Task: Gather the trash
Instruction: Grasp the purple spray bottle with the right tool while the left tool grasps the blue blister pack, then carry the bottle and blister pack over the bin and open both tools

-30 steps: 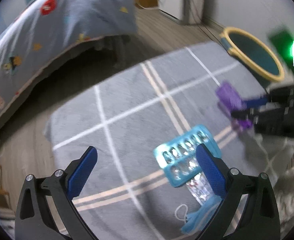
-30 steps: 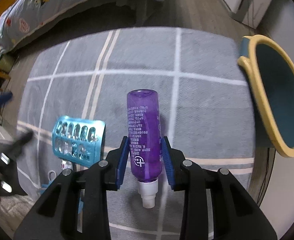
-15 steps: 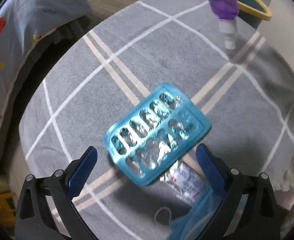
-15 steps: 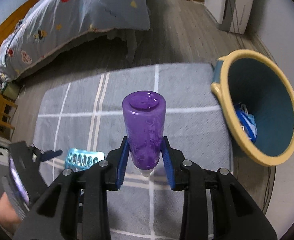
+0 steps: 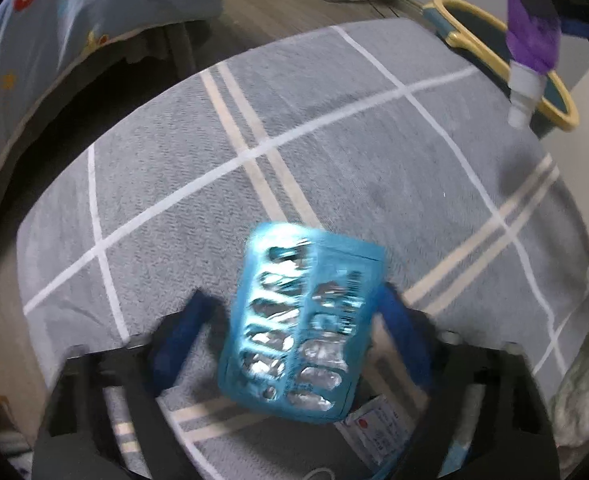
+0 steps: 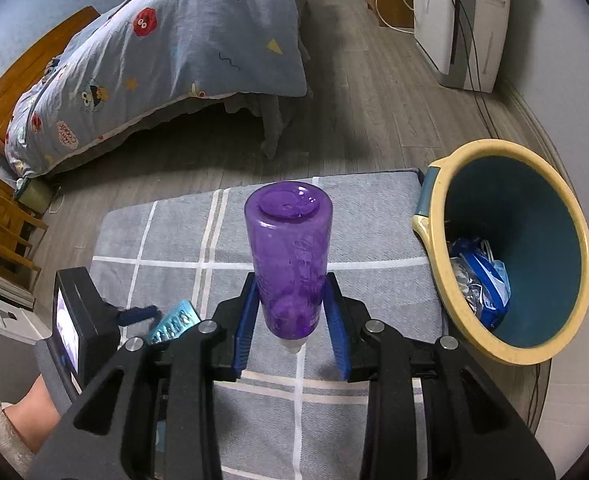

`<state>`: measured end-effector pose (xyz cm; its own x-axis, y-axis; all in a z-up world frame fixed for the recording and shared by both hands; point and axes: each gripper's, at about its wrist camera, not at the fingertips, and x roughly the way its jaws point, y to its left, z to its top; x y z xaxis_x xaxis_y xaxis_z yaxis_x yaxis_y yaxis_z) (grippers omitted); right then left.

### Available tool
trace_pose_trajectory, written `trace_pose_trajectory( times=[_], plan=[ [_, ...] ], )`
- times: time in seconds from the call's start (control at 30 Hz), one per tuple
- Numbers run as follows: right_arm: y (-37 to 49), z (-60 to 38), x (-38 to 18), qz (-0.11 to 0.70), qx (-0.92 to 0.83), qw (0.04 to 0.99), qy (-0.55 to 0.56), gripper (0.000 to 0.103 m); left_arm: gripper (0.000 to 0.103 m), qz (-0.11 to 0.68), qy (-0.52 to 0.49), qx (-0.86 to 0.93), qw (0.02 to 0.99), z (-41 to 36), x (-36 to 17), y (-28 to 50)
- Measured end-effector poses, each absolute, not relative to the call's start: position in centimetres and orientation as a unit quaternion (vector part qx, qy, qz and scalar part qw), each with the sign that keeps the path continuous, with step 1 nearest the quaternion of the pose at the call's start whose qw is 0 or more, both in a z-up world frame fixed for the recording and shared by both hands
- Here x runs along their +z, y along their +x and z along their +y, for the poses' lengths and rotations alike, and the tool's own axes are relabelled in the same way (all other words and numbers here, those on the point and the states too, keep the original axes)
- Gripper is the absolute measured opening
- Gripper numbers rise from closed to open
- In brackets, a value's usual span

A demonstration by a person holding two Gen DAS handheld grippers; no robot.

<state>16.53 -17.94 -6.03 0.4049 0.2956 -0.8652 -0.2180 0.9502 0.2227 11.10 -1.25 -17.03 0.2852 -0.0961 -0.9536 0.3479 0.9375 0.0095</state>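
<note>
Bed (image 6: 174,52) with blue cartoon-print cover along the far side of the wooden floor, beyond the rug

Grey rug (image 5: 334,152) with white and beige crossing stripes spread on the floor; far right corner touching or just beside the bin

Bin (image 6: 510,248), yellow rim, teal inside, standing off the rug's right edge; blue and silvery wrappers already lying at its bottom

White appliance (image 6: 462,20) against the far wall, cables hanging down it

Right gripper (image 6: 292,338) raised above the rug, blue pads clamped on both sides of a purple bottle (image 6: 290,256); bottle held base toward the camera, white nozzle pointing down; seen from the left wrist view high at the upper right, over the bin's near rim

Left gripper (image 5: 294,344) pointing steeply down near the rug's near edge, blurred; jaws just been closing, blue blister pack (image 5: 302,332) between them, right pad at or against its edge, left pad apart from it, so not yet gripped

Blister pack tilted, foil pockets up, lying over a white printed packet (image 5: 378,432)

Bit of light blue material at the bottom edge, too cut off to name
</note>
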Motion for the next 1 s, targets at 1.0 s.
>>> trace_pose_trajectory(
  times=[1.0],
  plan=[
    [14.9,-27.5,-0.1,0.457,0.11,0.879,0.076,0.032,0.07,0.513,0.087,-0.133,0.844,-5.9,-11.1,11.1]
  ],
)
